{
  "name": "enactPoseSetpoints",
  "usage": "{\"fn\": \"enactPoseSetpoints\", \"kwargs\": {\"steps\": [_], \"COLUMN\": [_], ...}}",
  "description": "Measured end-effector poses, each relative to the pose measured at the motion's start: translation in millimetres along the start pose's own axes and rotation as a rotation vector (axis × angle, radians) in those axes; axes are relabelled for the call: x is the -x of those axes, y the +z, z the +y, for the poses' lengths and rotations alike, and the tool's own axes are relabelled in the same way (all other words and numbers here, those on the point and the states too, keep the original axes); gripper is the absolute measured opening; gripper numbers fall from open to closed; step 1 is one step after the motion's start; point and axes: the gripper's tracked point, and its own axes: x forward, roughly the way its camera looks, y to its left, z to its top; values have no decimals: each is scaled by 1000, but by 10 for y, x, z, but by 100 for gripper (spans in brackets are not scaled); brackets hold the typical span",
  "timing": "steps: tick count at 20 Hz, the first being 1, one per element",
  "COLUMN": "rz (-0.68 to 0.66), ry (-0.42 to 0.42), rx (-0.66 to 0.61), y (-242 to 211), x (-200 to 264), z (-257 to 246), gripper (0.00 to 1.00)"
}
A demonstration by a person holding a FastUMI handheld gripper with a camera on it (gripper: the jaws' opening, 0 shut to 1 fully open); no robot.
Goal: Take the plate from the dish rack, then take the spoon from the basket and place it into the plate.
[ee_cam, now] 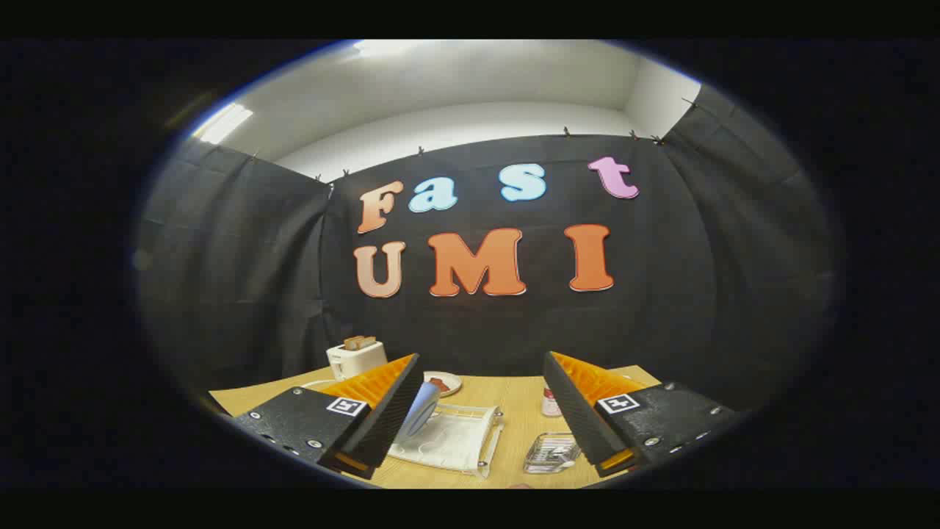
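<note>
The claw (485, 411) is wide open and holds nothing. The plate (422, 409) stands on its edge in the dish rack (452, 441) on the table (514, 411), just ahead of the left finger. The basket (551, 453) with the spoon (564, 461) sits nearer the right finger.

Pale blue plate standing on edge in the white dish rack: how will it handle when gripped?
The pale blue plate looks glossy, so probably slippery in the open gripper. It stands on edge in the white dish rack, so a sideways nudge may tip it. It looks rigid, possibly breakable.
</note>
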Motion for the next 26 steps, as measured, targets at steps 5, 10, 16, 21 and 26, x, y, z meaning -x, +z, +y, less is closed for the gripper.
{"fn": "enactPoseSetpoints", "kwargs": {"steps": [5, 10, 16, 21, 26], "rz": [16, 17, 27, 118, 284], "ry": [5, 29, 44, 102, 181], "rx": [43, 28, -6, -34, -69], "y": [-34, 35, 111, -56, -311], "x": [-14, -7, -7, -129, -347], "z": [81, 144, 176, 344, 534], "gripper": [98, 98, 98, 98, 98]}}
